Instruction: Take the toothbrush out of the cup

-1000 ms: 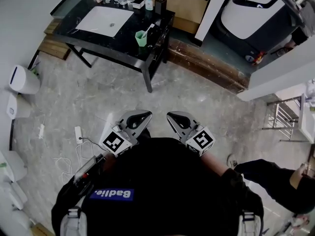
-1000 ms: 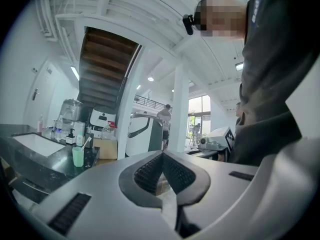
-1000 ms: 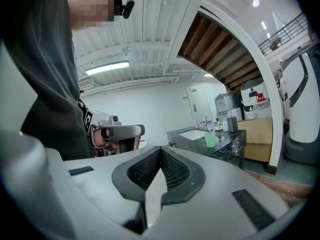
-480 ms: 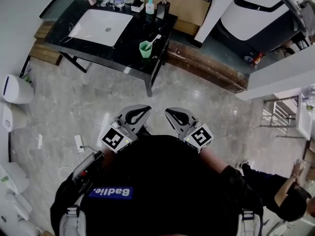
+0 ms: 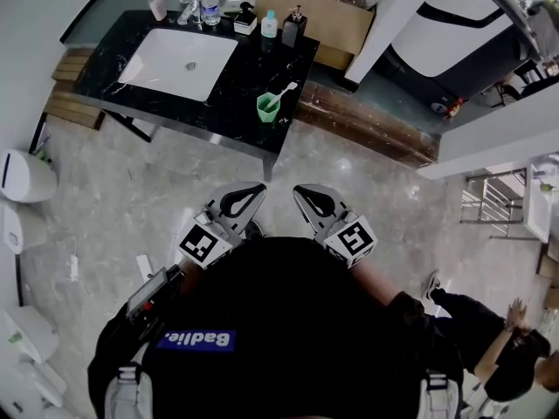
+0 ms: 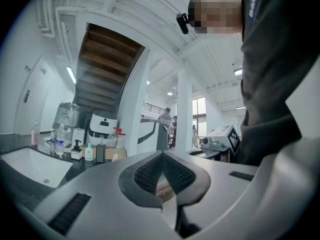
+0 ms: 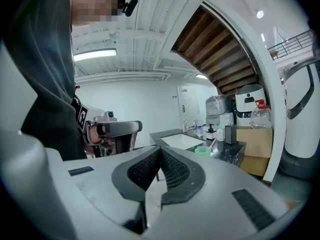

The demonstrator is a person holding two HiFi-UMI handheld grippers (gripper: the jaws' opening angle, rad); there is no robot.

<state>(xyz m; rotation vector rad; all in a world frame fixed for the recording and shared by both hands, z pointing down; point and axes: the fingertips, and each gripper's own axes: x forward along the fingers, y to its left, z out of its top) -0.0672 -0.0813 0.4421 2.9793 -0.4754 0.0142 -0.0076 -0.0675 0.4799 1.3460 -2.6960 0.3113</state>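
Observation:
A green cup (image 5: 267,107) stands near the front right corner of the black counter (image 5: 236,77), with a white toothbrush (image 5: 285,92) leaning out of it to the right. The same cup (image 7: 202,150) and toothbrush (image 7: 214,144) appear small and far off in the right gripper view. My left gripper (image 5: 255,191) and right gripper (image 5: 302,192) are held close to my body, well short of the counter. The jaws of each meet at the tips with nothing between them, as the left gripper view (image 6: 161,156) and right gripper view (image 7: 159,152) both show.
A white sink (image 5: 179,61) is set in the counter's left half. Bottles (image 5: 210,7) and a black dispenser (image 5: 294,26) line its back edge, with a cardboard box (image 5: 325,9) behind. A white bin (image 5: 26,175) stands at left. A person (image 5: 489,347) crouches at lower right.
The counter with the cup has come closer and lower in the head view as I step toward it. Both grippers stay shut in front of my body.

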